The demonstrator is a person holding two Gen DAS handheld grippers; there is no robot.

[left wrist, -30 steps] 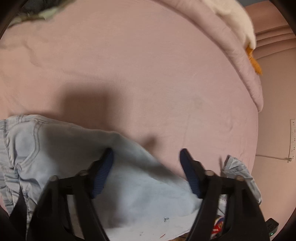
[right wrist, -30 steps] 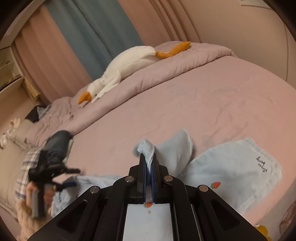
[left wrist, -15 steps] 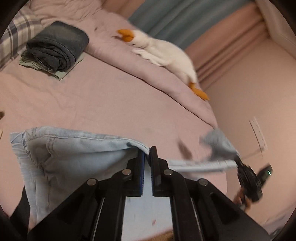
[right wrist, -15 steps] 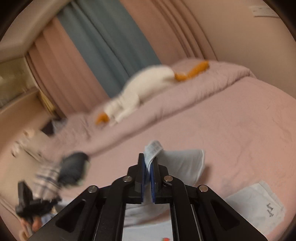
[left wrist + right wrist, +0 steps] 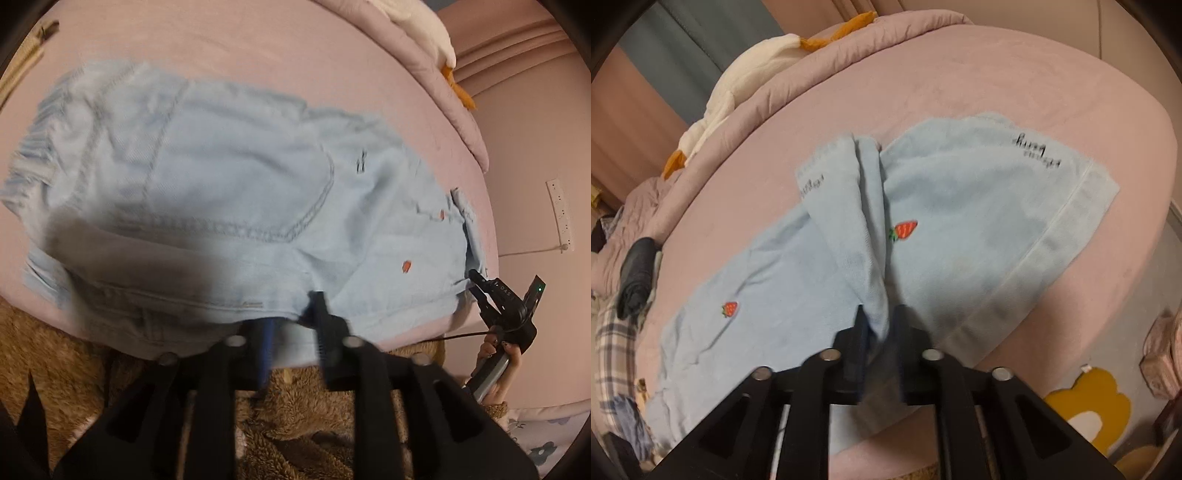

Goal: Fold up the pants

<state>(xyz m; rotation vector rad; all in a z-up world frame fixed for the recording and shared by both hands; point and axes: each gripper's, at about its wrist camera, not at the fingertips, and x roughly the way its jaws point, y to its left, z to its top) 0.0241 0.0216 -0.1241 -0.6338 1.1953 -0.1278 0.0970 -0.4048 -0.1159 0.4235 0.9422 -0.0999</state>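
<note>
Light blue denim pants [image 5: 229, 192] with strawberry patches lie spread on the pink bed, waistband at the left, legs to the right. My left gripper [image 5: 293, 321] sits at the pants' near edge, jaws slightly apart with cloth between them. In the right wrist view the two pant legs [image 5: 960, 221] lie side by side, a bunched fold running toward my right gripper [image 5: 877, 325], whose jaws are parted a little around that fold. The right gripper also shows in the left wrist view [image 5: 502, 306] at the leg ends.
A white plush goose [image 5: 738, 85] lies on the rolled pink duvet at the far side. Folded dark jeans [image 5: 635, 273] rest on a plaid cloth at the left. A brown fluffy rug [image 5: 295, 424] lies below the bed edge.
Both grippers came down from holding the pants in the air to the bed. The pants now lie spread flat, and both sets of jaws have parted slightly.
</note>
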